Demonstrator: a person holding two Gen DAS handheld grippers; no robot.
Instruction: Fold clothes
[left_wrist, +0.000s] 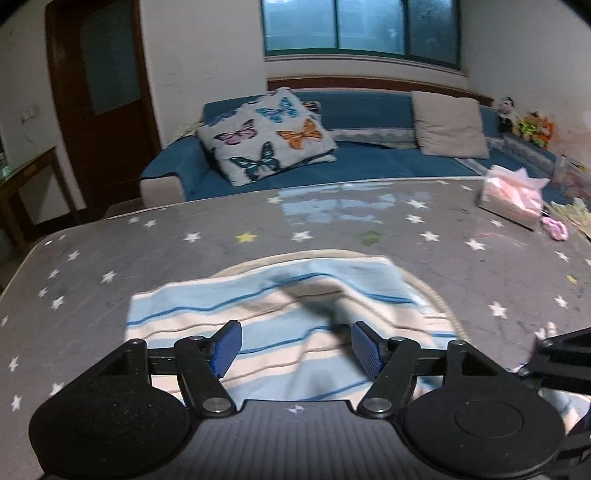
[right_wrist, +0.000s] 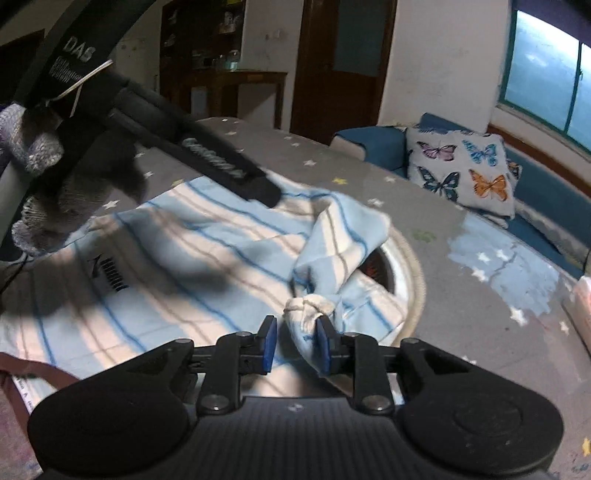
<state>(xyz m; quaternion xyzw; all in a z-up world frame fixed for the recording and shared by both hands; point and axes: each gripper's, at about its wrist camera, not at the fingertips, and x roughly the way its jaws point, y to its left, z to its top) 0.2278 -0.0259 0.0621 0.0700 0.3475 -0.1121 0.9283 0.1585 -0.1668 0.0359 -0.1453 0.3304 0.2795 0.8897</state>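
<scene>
Lying rumpled near the tabletop's front edge, the striped garment looks barely folded; most remains. The left hand-held gripper hovers over it, jaws wide, gripping nothing. The right hand-held gripper, narrowly parted, has a bunched sleeve end between its pads.

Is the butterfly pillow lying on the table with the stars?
No, the butterfly pillow sits on the blue sofa behind the starry table.
</scene>
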